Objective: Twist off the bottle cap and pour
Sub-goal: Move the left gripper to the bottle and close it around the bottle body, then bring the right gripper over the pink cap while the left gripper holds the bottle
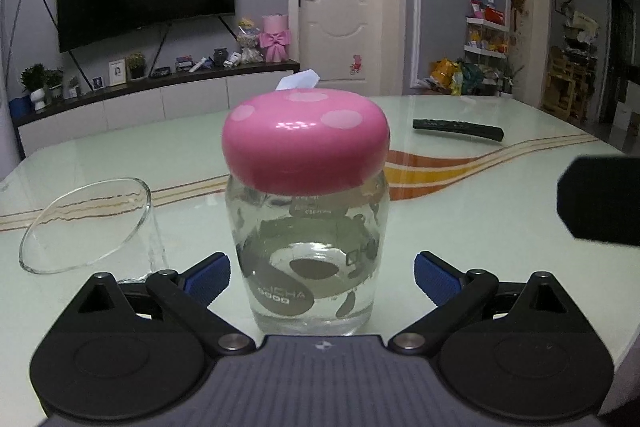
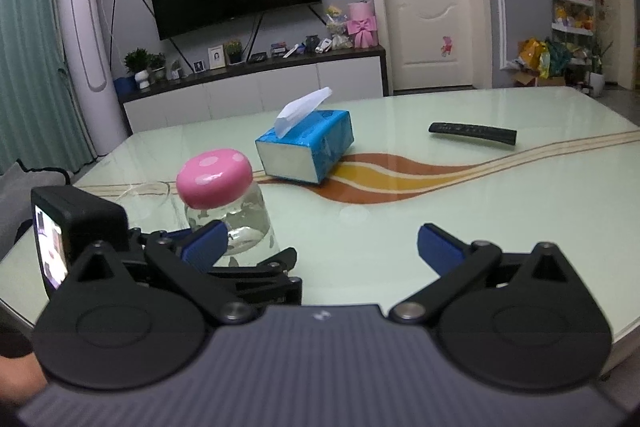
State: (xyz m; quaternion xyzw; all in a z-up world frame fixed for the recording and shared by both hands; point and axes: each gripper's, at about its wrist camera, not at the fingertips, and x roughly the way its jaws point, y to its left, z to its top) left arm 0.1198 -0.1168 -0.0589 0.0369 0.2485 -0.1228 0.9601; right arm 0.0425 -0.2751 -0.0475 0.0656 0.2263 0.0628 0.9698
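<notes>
Nearest the left wrist camera, the left gripper (image 1: 322,277) has its blue pads (image 1: 208,277) spread wide to either side of the bottle (image 1: 310,255), not touching the glass. The bottle stands upright on the table (image 1: 500,227), clear with dark printed shapes and some liquid inside, its pink spotted cap (image 1: 306,141) on top. Just to its left stands an empty glass (image 1: 86,227). A dark remote (image 1: 458,129) lies well apart toward the far right, and a white tissue tip peeks over the cap. In the right wrist view, the right gripper (image 2: 322,249) is also spread apart with nothing between its pads, low over the table to the right of the bottle (image 2: 234,223). The left gripper (image 2: 224,263) there brackets the bottle's base. A blue tissue box (image 2: 306,149) sits behind the bottle, and the remote (image 2: 472,134) farther right.
</notes>
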